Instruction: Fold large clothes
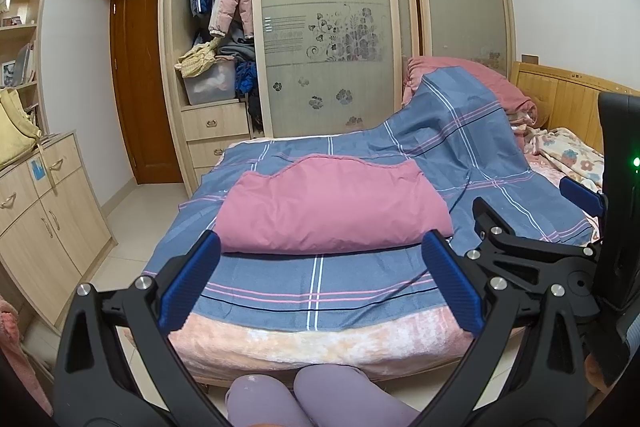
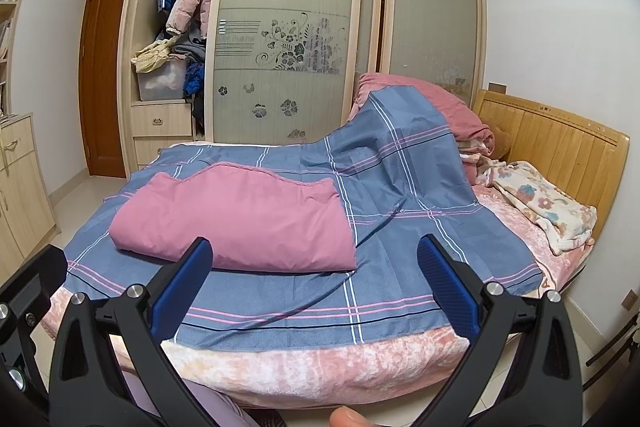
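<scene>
A folded pink cloth lies in a thick rectangle on a blue plaid sheet spread over the bed; it also shows in the right wrist view on the sheet. My left gripper is open and empty, held back over the bed's near edge, short of the pink cloth. My right gripper is open and empty, also back from the cloth's near right corner. The right gripper shows at the right in the left wrist view.
A pink plush blanket covers the mattress edge. A heap of pink bedding and a floral blanket lie by the wooden headboard. A wardrobe stands behind, a cabinet at left. My knees touch the bed.
</scene>
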Available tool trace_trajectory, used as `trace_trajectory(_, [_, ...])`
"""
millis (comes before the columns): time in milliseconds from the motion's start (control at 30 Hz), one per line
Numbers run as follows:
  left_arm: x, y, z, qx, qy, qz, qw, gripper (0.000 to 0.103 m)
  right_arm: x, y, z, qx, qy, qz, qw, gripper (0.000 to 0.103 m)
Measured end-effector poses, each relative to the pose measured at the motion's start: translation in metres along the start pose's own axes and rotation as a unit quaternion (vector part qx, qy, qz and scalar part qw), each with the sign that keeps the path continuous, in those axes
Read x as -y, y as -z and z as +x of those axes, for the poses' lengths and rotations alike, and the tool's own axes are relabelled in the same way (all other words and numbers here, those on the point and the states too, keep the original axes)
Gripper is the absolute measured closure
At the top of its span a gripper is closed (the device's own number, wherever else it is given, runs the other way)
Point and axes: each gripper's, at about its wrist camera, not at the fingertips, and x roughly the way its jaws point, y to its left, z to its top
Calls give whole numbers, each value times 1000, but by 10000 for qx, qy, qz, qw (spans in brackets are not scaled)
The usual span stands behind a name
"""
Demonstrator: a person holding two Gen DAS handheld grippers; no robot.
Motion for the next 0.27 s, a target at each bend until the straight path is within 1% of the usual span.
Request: trace_trajectory(267, [0,3,28,-274,58,-31,9996,2,4,4,32,-282,-29,-41,9996,1])
